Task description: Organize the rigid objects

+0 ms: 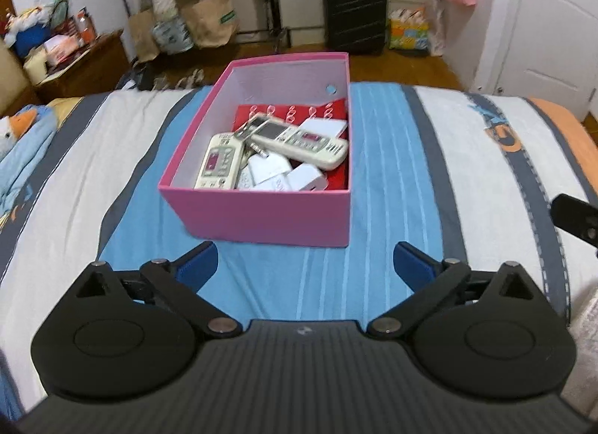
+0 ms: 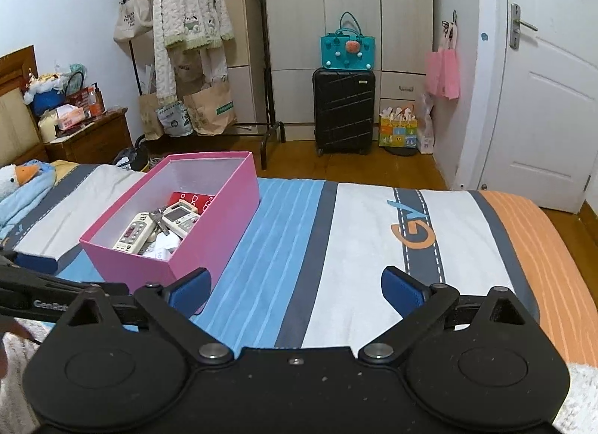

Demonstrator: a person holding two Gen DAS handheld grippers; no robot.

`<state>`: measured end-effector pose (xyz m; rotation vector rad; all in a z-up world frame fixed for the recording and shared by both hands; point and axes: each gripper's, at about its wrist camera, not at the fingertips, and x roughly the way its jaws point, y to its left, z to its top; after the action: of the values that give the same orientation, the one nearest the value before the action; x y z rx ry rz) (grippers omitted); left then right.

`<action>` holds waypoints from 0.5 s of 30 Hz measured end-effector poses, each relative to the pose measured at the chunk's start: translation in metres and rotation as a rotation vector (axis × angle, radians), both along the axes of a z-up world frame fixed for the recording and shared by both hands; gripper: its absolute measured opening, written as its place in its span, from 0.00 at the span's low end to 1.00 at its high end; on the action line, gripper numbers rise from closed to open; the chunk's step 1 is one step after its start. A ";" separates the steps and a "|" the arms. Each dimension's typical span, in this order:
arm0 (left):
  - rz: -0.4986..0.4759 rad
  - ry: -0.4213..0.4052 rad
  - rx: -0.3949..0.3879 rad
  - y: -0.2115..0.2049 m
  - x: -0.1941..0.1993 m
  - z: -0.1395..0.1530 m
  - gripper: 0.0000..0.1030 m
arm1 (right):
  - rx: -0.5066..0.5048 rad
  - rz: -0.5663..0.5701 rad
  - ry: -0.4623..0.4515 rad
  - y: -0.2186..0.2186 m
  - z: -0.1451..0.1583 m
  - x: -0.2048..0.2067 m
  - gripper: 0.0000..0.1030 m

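Both grippers hang spread wide over the bed with nothing between their blue pads. Left gripper (image 1: 305, 266) has its jaws far apart, holding nothing and touching nothing, its fingers stopping just short of the near wall of the pink box (image 1: 261, 215). Right gripper (image 2: 295, 288) is likewise wide apart and bare, poised above the striped bedspread (image 2: 373, 247), with its left pad (image 2: 188, 290) overlapping the box's near corner in view; whether it touches the cardboard I cannot tell. From the right wrist view the left gripper's arm shows low at the left edge, beside the box. That open box sits on the blue stripes of the bedspread, slightly skewed. Inside it, nearest, lie white chargers (image 1: 284, 174); beside them a cream remote (image 1: 220, 163) rests against the left wall, and a second remote (image 1: 299, 140) lies slantwise across the pile, its far end on a bunch of keys (image 1: 248, 129). Under all of them a red card (image 1: 295, 111) lies against the far wall. Beyond the bed's foot, a black suitcase (image 2: 344, 109) stands on the wooden floor with a teal bag (image 2: 347, 51) on top, before the wardrobe (image 2: 347, 4); a clothes rack (image 2: 194, 42) stands to its left.
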<state>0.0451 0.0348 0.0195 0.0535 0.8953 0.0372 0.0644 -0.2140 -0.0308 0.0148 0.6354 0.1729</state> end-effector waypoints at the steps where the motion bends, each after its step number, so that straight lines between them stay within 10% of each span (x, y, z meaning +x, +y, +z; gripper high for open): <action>1: 0.008 0.001 0.014 -0.001 0.000 -0.001 0.99 | -0.001 0.000 0.000 0.000 0.000 0.000 0.96; 15: 0.030 0.058 0.083 -0.006 0.003 -0.009 0.99 | -0.013 -0.047 0.040 0.003 -0.006 0.001 0.96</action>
<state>0.0479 0.0286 0.0105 0.1193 0.9522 0.1010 0.0655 -0.2109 -0.0373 0.0202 0.6760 0.1234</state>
